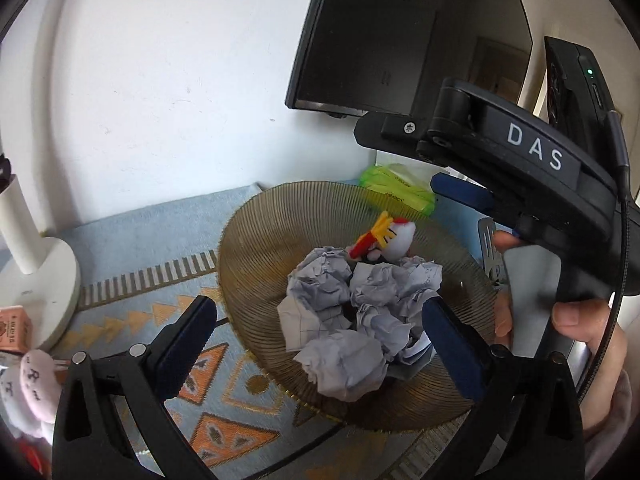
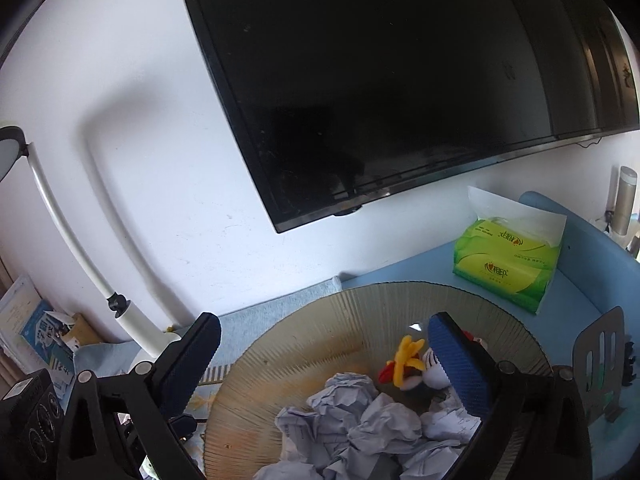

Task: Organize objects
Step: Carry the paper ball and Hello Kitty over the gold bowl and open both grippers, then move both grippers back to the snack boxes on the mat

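A gold wire basket (image 1: 260,248) (image 2: 320,340) sits on a patterned mat and holds several crumpled paper balls (image 1: 344,320) (image 2: 360,420). At its far side lies a small white plush toy (image 1: 394,240) (image 2: 412,368) with red and yellow parts. My left gripper (image 1: 320,344) hangs open over the basket's near side, with nothing pressed between its pads. My right gripper (image 2: 324,360) is open above the basket too. In the left wrist view the right gripper (image 1: 416,164) comes in from the right, held by a hand (image 1: 576,316).
A black TV (image 2: 400,80) hangs on the white wall behind. A green tissue pack (image 2: 508,264) and a metal bookend (image 2: 600,360) stand right of the basket. A white lamp (image 1: 40,280) (image 2: 80,240), an orange box (image 1: 14,328) and a pink plush (image 1: 36,380) are at the left.
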Action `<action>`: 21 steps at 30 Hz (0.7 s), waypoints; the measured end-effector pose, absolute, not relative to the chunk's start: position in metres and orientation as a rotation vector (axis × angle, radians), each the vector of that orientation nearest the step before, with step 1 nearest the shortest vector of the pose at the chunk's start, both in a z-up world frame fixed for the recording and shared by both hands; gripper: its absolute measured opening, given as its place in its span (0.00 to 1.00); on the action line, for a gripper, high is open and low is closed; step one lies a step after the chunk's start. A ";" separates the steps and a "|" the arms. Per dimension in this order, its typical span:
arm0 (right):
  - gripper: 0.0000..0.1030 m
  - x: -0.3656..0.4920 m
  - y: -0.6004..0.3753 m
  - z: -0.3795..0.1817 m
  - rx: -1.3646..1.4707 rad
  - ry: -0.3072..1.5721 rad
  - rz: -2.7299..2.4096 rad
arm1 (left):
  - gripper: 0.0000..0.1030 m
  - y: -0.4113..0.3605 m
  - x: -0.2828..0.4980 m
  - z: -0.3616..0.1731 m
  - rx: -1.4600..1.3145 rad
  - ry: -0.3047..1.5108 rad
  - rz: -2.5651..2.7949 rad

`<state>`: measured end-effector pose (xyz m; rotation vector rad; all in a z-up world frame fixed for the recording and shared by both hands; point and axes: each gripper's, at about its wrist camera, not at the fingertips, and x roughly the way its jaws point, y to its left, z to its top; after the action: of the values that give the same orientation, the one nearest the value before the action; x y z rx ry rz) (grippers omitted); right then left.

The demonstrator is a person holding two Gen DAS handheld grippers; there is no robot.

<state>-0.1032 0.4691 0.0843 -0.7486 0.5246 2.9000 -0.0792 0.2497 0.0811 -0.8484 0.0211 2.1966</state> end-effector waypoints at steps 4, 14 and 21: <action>1.00 -0.097 0.444 0.101 -0.728 0.494 2.954 | 0.99 0.229 -0.076 0.093 -0.831 0.033 2.235; 1.00 -0.073 0.352 0.128 -0.726 0.401 3.216 | 0.99 0.128 -0.074 0.116 -0.805 0.100 2.457; 1.00 -0.068 0.254 0.086 -1.093 0.056 3.451 | 0.99 0.024 -0.073 0.103 -0.883 0.089 2.640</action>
<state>-0.0682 0.2541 0.0856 -1.0930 0.0559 3.4507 -0.0731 0.0236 0.1032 -0.8834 0.0891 2.6401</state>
